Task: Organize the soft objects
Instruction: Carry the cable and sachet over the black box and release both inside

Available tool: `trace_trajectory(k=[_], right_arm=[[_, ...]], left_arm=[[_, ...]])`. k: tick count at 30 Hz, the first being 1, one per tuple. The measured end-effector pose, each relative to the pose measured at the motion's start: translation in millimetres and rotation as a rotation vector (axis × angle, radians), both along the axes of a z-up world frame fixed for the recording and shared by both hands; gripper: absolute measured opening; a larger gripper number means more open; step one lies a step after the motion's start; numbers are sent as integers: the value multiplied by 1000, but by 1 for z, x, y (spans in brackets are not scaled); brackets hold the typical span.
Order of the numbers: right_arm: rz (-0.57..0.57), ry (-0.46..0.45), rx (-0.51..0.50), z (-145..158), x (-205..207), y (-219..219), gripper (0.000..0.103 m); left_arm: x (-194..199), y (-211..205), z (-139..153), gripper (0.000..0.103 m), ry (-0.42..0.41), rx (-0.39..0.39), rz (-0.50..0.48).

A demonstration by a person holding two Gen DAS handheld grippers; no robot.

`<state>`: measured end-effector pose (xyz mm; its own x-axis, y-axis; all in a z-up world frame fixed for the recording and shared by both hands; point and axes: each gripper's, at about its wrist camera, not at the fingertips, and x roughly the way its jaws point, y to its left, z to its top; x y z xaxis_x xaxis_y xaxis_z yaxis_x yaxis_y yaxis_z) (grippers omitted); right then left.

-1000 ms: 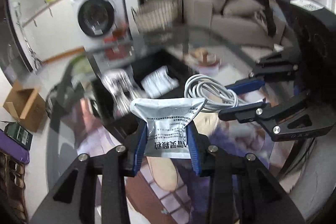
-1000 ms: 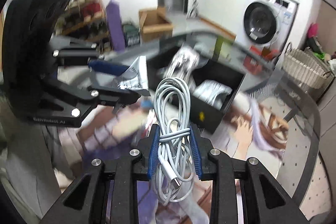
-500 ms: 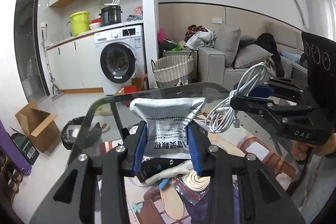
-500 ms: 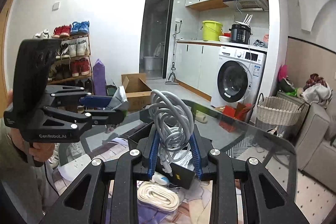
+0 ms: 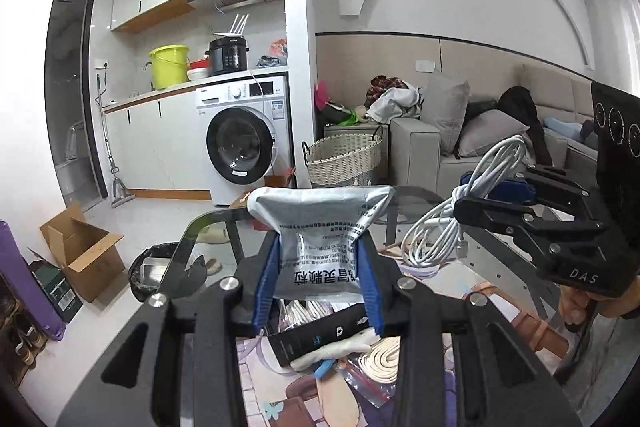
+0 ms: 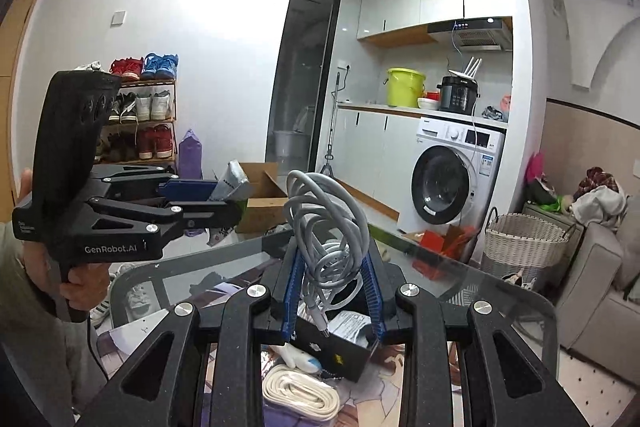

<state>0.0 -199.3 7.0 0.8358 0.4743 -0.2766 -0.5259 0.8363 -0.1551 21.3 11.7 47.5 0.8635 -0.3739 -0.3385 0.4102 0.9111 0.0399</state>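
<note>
The left tool [image 5: 318, 283] is closed on a grey sachet [image 5: 320, 231] and the right tool [image 6: 332, 295] on a coiled white cable [image 6: 326, 227], both lifted above the glass desk [image 6: 472, 283], whose black box [image 6: 332, 347] lies straight below.

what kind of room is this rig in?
Most likely a lived-in home, an open kitchen and laundry corner joined to a living room: a washing machine under a counter, a sofa piled with clothes, and a shoe rack by the wall.
</note>
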Motion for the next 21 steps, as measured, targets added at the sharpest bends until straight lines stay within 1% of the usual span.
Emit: trace_trajectory(k=[6, 10, 17, 21], right_arm=[[-6, 8, 29, 5, 5, 0, 28], [-15, 11, 49, 7, 15, -1, 28], [-55, -3, 78, 15, 50, 2, 28], [-72, 6, 77, 16, 75, 10, 28]], left_arm=[[3, 2, 2, 36, -12, -16, 11], [15, -1, 4, 36, 1, -37, 26], [49, -7, 13, 36, 6, -86, 72], [68, -11, 11, 36, 20, -101, 92]])
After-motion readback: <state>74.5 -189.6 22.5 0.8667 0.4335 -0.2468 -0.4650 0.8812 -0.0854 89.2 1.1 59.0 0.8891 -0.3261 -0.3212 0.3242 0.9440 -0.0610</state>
